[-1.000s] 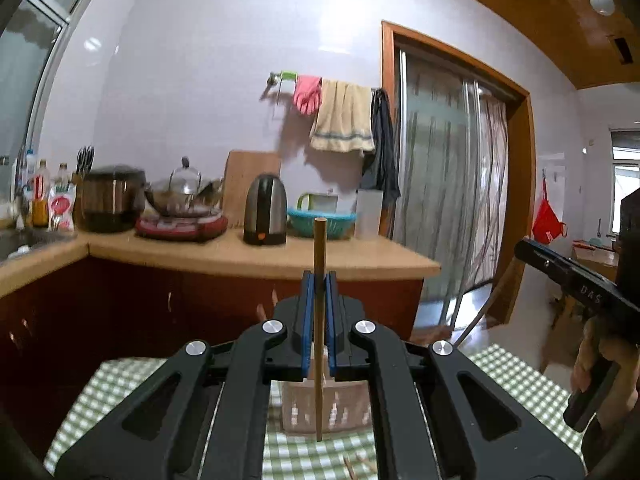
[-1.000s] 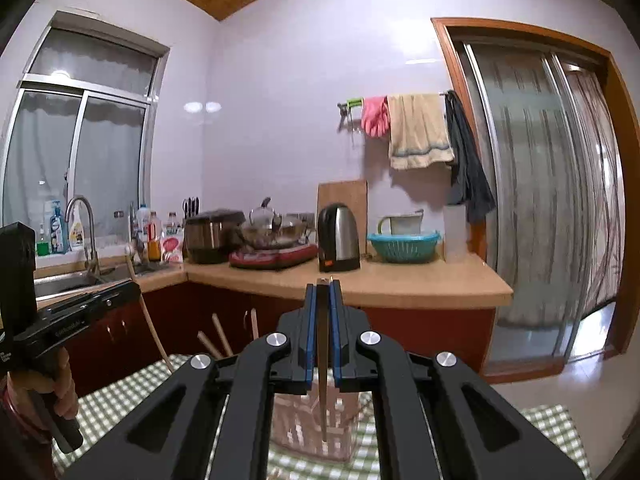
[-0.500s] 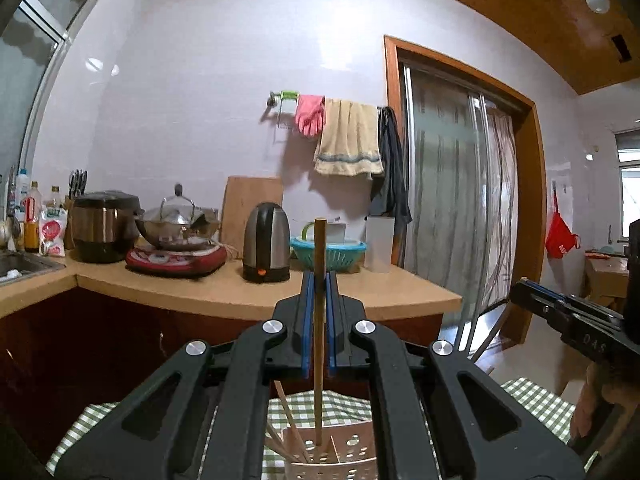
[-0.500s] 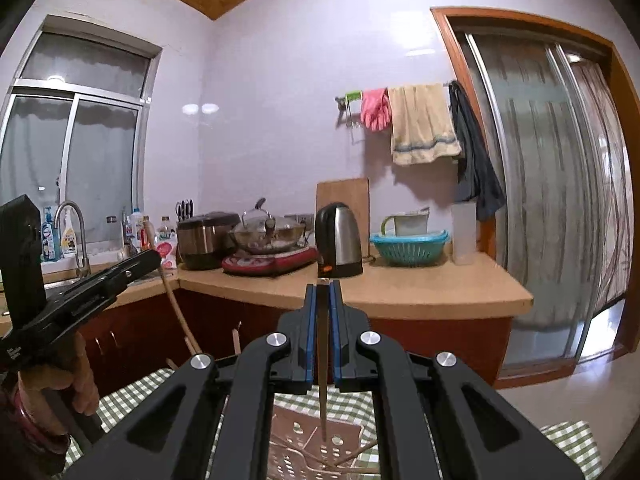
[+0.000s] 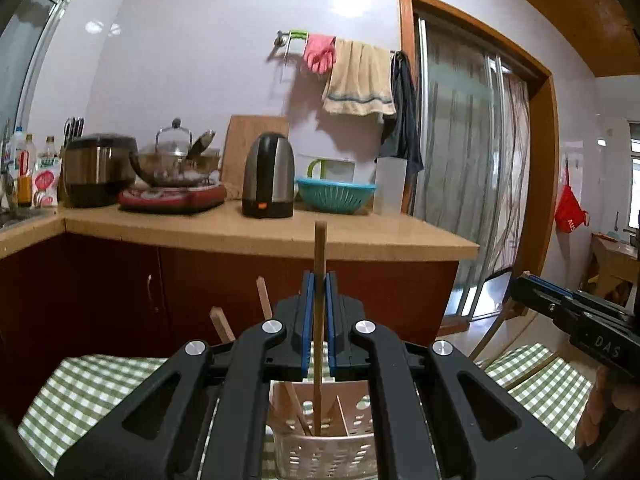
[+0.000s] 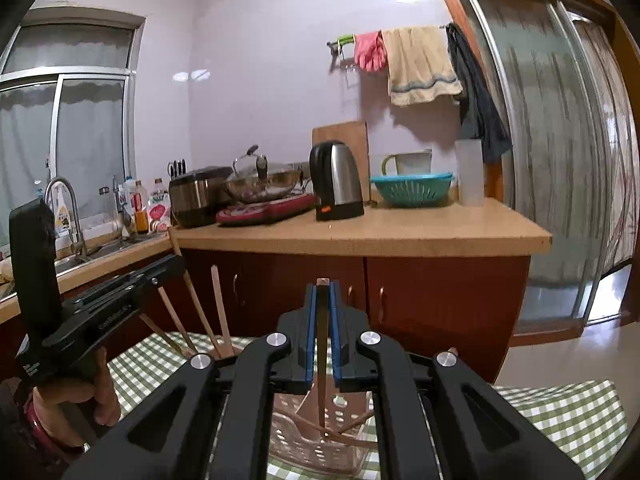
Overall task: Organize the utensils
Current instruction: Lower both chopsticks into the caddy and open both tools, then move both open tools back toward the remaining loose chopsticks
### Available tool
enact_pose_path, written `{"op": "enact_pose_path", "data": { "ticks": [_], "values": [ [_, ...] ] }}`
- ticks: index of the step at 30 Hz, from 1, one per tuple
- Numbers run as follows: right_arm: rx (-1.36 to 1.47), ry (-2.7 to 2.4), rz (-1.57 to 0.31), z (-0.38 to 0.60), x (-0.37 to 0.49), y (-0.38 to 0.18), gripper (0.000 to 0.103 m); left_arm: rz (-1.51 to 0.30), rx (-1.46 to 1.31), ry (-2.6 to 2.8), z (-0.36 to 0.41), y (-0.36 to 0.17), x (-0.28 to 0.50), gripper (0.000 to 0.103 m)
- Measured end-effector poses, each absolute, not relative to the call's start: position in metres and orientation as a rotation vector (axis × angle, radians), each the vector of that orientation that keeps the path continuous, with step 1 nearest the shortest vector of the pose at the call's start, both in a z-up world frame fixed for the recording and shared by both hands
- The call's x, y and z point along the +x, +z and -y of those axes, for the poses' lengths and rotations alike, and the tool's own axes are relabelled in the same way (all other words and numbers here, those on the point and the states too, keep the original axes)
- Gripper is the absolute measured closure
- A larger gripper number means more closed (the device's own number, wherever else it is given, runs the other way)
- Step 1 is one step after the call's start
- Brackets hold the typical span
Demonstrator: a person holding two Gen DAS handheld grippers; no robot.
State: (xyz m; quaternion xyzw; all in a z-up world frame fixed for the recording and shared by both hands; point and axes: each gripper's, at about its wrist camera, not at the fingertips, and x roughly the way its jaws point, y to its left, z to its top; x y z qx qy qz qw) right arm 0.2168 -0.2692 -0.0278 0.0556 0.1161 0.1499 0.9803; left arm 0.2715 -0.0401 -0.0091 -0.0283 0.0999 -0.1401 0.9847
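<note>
In the left wrist view my left gripper [image 5: 320, 280] holds a wooden chopstick [image 5: 319, 248] upright between its blue pads, and the jaws are just starting to open. The stick's lower end reaches inside the white perforated utensil holder [image 5: 324, 454], where other chopsticks [image 5: 262, 298] lean. My right gripper [image 6: 322, 286] is shut on another chopstick [image 6: 322, 364], whose tip hangs inside the same holder [image 6: 296, 446]. From the right wrist view the left gripper [image 6: 178, 266] shows at the left, gripped by a hand [image 6: 80, 400].
The holder stands on a table with a green checked cloth [image 5: 96, 388]. Behind it runs a dark red cabinet under a counter [image 5: 280, 236] bearing a kettle [image 5: 268, 176], a pot, a rice cooker and a blue colander. A sliding door [image 6: 560, 160] is at the right.
Both grippers have come down and forward over the holder with their chopsticks. The holder has moved closer beneath them, and both stick tips now reach into it.
</note>
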Motion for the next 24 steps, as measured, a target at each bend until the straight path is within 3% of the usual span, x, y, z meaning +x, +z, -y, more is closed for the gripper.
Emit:
{"op": "enact_pose_path", "data": {
  "ticks": [2, 4, 6, 8, 10, 15, 24],
  "values": [
    [0.112, 0.297, -0.232, 0.269, 0.216, -0.029, 0.096, -0.208, -0.053, -0.280, 0.040, -0.013, 0.273, 0.080],
    [0.116, 0.300, -0.230, 0.269, 0.215, -0.029, 0.092, -0.193, -0.051, -0.270, 0.039, -0.013, 0.268, 0.054],
    [0.129, 0.293, -0.210, 0.272, 0.210, -0.026, 0.069, -0.188, -0.056, -0.280, 0.040, -0.012, 0.267, 0.050],
    [0.137, 0.290, -0.195, 0.274, 0.206, -0.022, 0.064, -0.184, -0.061, -0.287, 0.039, -0.008, 0.263, 0.045],
    [0.136, 0.287, -0.181, 0.275, 0.200, -0.018, 0.061, -0.174, -0.065, -0.288, 0.038, -0.005, 0.260, 0.038],
    [0.130, 0.277, -0.146, 0.280, 0.179, -0.009, 0.057, -0.144, -0.059, -0.286, 0.039, 0.006, 0.247, 0.030],
    [0.100, 0.243, -0.148, 0.286, 0.140, -0.011, 0.056, -0.130, -0.025, -0.242, 0.038, 0.013, 0.200, 0.028]
  ]
}}
